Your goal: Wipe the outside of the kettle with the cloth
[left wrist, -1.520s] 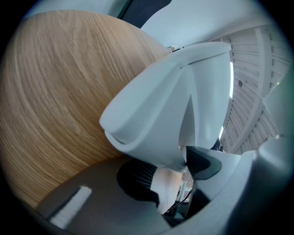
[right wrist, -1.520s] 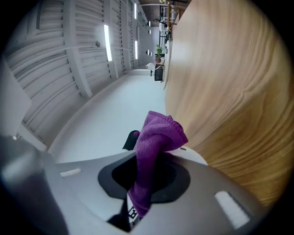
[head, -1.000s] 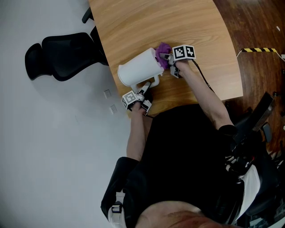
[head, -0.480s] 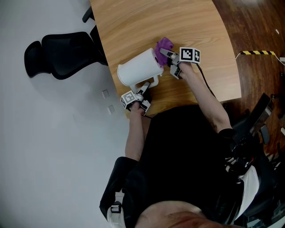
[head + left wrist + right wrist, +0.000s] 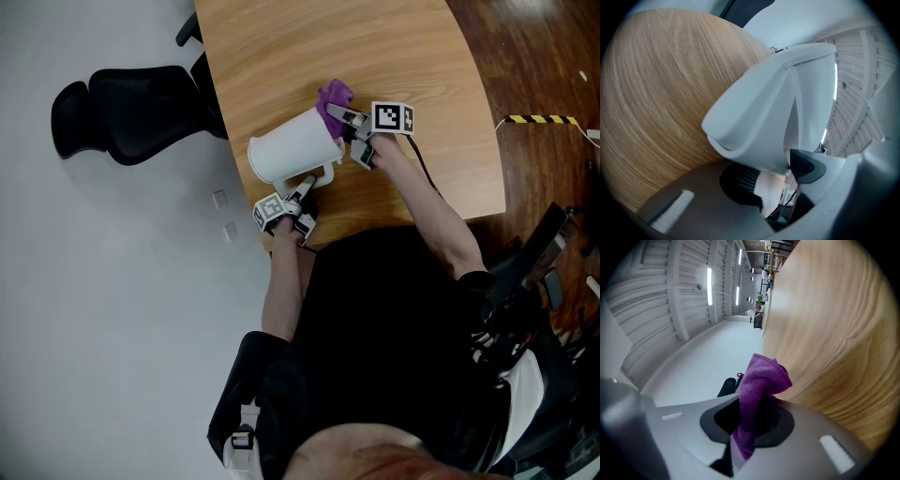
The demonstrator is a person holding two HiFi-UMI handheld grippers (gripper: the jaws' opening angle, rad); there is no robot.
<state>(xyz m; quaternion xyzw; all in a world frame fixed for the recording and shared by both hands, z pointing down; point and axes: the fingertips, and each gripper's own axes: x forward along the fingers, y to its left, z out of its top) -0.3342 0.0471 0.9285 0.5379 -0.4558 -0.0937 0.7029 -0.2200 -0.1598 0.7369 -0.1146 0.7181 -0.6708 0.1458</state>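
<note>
A white kettle (image 5: 291, 143) lies tilted on the wooden table (image 5: 412, 56) near its left edge. My left gripper (image 5: 307, 184) is shut on the kettle's handle (image 5: 322, 174). In the left gripper view the handle (image 5: 750, 122) fills the gap between the jaws of the left gripper (image 5: 773, 176), with the kettle body (image 5: 813, 89) behind. My right gripper (image 5: 345, 119) is shut on a purple cloth (image 5: 333, 97) and holds it against the kettle's far right end. In the right gripper view the cloth (image 5: 759, 383) sticks out of the right gripper (image 5: 750, 427); the kettle does not show there.
A black office chair (image 5: 131, 111) stands on the pale floor left of the table. The kettle sits close to the table's left edge (image 5: 225, 122). Yellow-black tape (image 5: 539, 119) marks the wooden floor at the right. The person's arms and dark torso fill the lower middle.
My right gripper and the purple cloth have moved a little up and left along the kettle's end. The left gripper and the kettle have stayed put.
</note>
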